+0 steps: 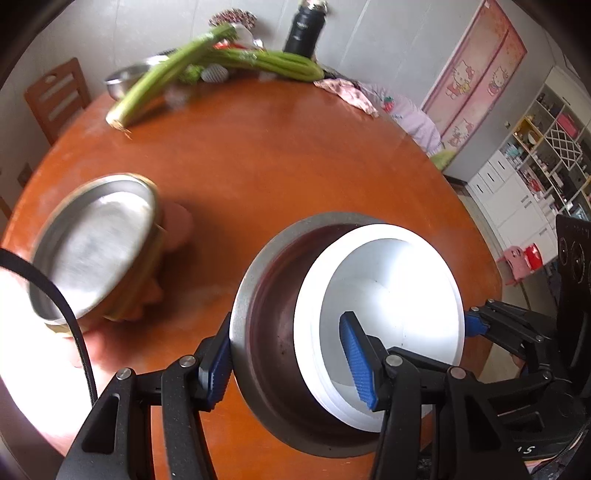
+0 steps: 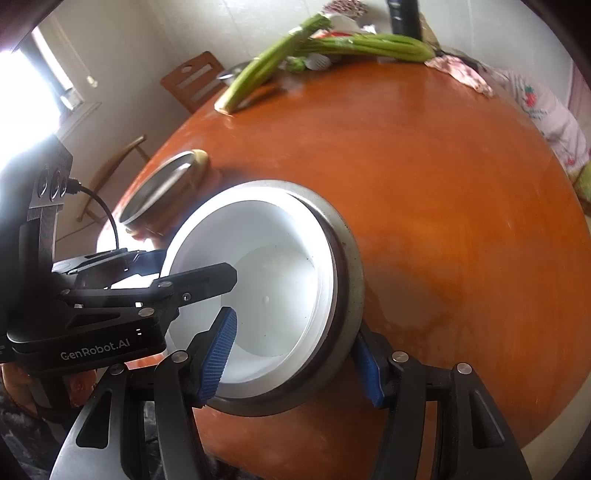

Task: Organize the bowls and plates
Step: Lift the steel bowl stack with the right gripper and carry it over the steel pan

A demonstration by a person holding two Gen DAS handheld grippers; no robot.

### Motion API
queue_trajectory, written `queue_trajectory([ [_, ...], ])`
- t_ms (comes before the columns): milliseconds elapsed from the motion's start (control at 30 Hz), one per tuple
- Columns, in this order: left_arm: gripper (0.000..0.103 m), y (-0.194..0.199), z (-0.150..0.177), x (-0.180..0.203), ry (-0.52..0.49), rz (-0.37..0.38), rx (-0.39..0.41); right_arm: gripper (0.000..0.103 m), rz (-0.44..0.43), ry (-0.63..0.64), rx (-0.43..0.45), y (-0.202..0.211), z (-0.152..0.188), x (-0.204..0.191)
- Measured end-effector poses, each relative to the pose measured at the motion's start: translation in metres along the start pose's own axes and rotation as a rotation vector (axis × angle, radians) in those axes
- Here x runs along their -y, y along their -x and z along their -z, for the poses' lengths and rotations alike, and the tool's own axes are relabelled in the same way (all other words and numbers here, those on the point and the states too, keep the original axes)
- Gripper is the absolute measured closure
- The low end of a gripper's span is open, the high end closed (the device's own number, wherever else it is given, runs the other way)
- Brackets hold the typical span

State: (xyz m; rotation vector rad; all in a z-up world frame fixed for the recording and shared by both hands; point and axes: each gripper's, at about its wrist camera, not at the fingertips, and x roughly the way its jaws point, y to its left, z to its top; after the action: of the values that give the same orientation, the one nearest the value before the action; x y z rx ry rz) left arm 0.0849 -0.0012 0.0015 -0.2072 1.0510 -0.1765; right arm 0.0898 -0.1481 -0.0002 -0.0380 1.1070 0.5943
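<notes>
A large steel bowl [image 1: 258, 295] [image 2: 351, 273] holds a nested stack of white bowls [image 1: 399, 288] [image 2: 266, 251] and is tilted above the round orange table [image 1: 258, 166] [image 2: 443, 184]. My left gripper [image 1: 291, 362] is shut on the bowl stack's near wall, one finger outside the steel bowl and one inside the white bowls. My right gripper [image 2: 295, 358] is shut on the stack's opposite side the same way. A smaller steel plate [image 1: 92, 243] [image 2: 159, 188] lies tilted on something orange at the table's left.
Long green celery stalks [image 1: 221, 62] [image 2: 332, 44], a small steel bowl [image 1: 125, 79], a black flask [image 1: 303, 29] and a pink cloth [image 1: 347, 92] lie along the table's far edge. A wooden chair [image 1: 55, 96] [image 2: 192, 81] stands beyond it.
</notes>
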Motion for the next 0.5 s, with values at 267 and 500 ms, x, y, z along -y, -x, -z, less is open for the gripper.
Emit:
queue_trajectory([
  [267,0.049,0.035,-0.024,-0.04,0.041,-0.045,0.075,0.04,-0.032,0.07,0.043,-0.002,-0.04,-0.039],
  [500,0.049,0.067,-0.042,-0.08,0.082,-0.095,0.142,0.04,-0.069,0.145,0.063,-0.007,-0.076,-0.08],
])
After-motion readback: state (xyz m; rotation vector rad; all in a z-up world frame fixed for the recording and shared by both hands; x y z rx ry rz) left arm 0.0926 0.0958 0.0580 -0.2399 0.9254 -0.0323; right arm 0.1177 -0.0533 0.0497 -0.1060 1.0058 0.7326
